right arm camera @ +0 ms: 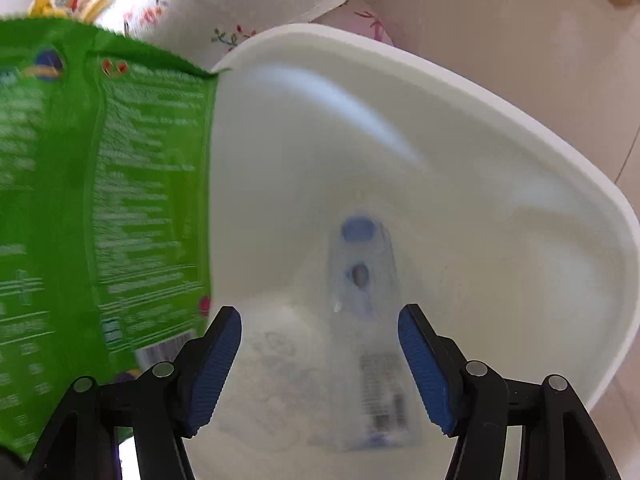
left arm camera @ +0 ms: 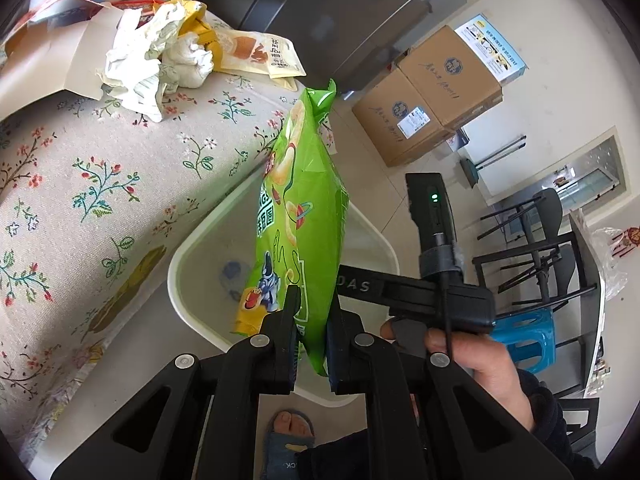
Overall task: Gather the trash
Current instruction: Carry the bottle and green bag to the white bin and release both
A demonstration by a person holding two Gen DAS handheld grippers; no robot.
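Note:
My left gripper (left arm camera: 314,300) is shut on a green snack bag (left arm camera: 304,208) and holds it upright over the white trash bin (left arm camera: 180,264) beside the table. The same bag (right arm camera: 100,200) fills the left of the right wrist view, blurred. My right gripper (right arm camera: 320,320) is open and empty above the white bin (right arm camera: 480,92). A clear wrapper with blue marks (right arm camera: 366,300) lies on the bin's bottom. On the floral tablecloth (left arm camera: 100,184) lie crumpled white paper (left arm camera: 160,60), a yellow snack packet (left arm camera: 256,52) and torn cardboard (left arm camera: 56,56).
The right gripper's body and the hand holding it (left arm camera: 460,340) are beside the bin. Cardboard boxes (left arm camera: 428,96) stand on the floor by a grey cabinet (left arm camera: 340,16). A blue stool (left arm camera: 528,340) and black chairs (left arm camera: 532,248) are at the right. A foot (left arm camera: 290,436) is below.

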